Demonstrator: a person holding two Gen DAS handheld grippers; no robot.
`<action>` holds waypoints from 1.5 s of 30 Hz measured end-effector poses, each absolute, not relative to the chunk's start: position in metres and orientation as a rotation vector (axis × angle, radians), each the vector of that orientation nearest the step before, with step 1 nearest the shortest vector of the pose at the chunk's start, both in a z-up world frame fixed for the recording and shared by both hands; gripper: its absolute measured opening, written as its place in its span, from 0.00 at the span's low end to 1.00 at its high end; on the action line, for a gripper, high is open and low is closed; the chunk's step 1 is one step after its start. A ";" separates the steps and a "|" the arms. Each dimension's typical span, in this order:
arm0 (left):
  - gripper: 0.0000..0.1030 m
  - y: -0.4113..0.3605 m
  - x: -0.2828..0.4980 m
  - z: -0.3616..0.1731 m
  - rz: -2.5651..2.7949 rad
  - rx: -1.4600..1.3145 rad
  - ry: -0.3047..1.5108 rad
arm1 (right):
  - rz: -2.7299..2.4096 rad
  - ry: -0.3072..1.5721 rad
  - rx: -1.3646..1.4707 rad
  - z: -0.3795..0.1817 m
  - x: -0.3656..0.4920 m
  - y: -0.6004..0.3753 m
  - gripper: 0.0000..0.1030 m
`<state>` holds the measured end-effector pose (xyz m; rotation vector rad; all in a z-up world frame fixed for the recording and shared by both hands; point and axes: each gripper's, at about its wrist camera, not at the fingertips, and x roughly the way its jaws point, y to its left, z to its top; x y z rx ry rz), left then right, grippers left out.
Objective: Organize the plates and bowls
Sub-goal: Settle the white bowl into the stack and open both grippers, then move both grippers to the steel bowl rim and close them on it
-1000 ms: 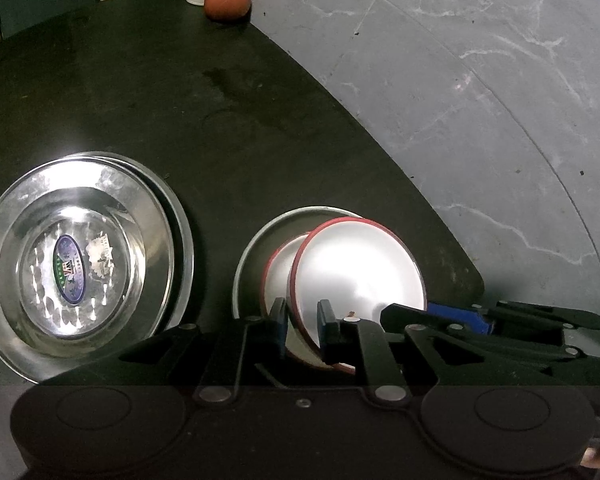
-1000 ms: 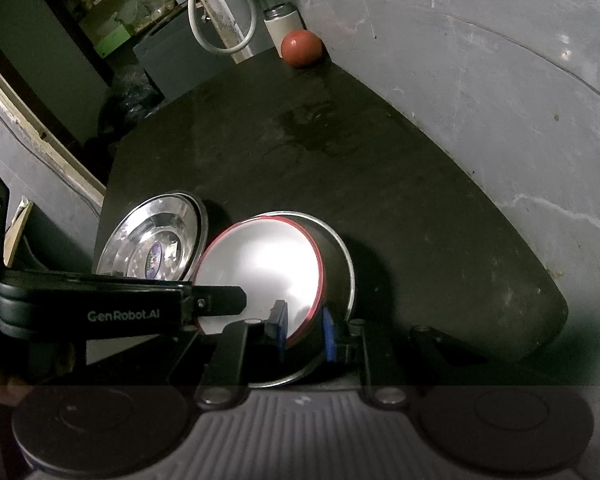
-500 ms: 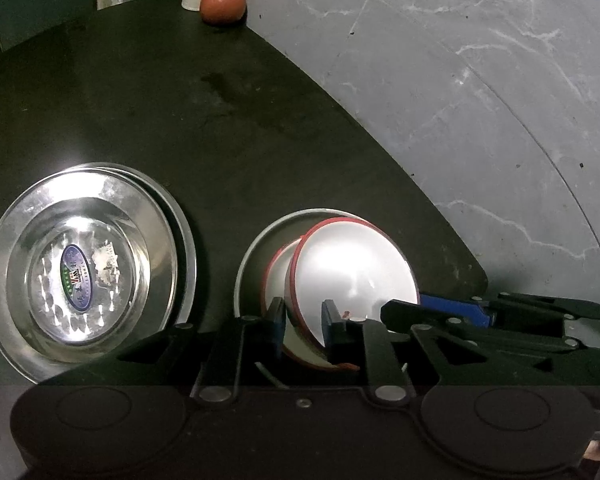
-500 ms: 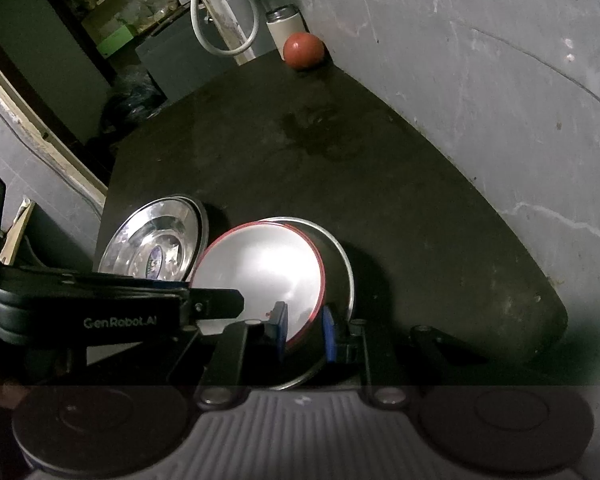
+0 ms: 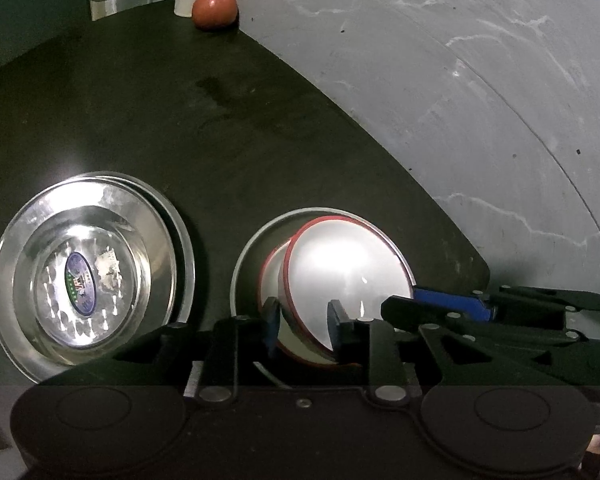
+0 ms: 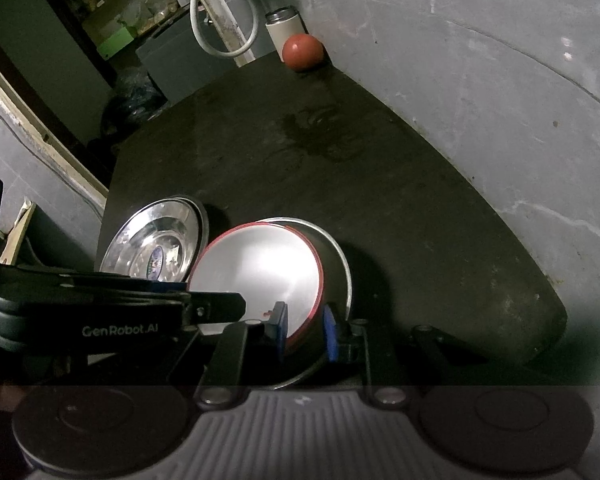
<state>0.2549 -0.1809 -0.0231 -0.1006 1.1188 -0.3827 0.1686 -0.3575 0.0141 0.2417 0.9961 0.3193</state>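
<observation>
A: Where are the bowls?

B: Near the bench's (image 5: 140, 112) front edge. A white bowl with a red rim (image 5: 346, 276) sits tilted inside another red-rimmed white bowl (image 5: 274, 268), both nested in a grey metal bowl (image 6: 336, 264). Just left, two shiny steel plates (image 5: 88, 276) lie stacked, a blue oval sticker in the middle.

A: And the claws?

B: The left claw (image 5: 302, 328) is opening, its blue pads either side of the top bowl's near rim and seemingly off it. The right claw (image 6: 304, 330) is narrow, pinching the top bowl's rim together with the metal bowl's wall.

A: Anything else?

B: A reddish round ball (image 5: 214, 10) at the far corner, beside a pale cylindrical flask (image 6: 282, 30).
</observation>
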 end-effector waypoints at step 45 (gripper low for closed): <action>0.99 -0.117 0.221 -0.027 -0.235 -0.283 1.153 | 0.215 0.952 0.244 0.023 0.157 -0.395 1.00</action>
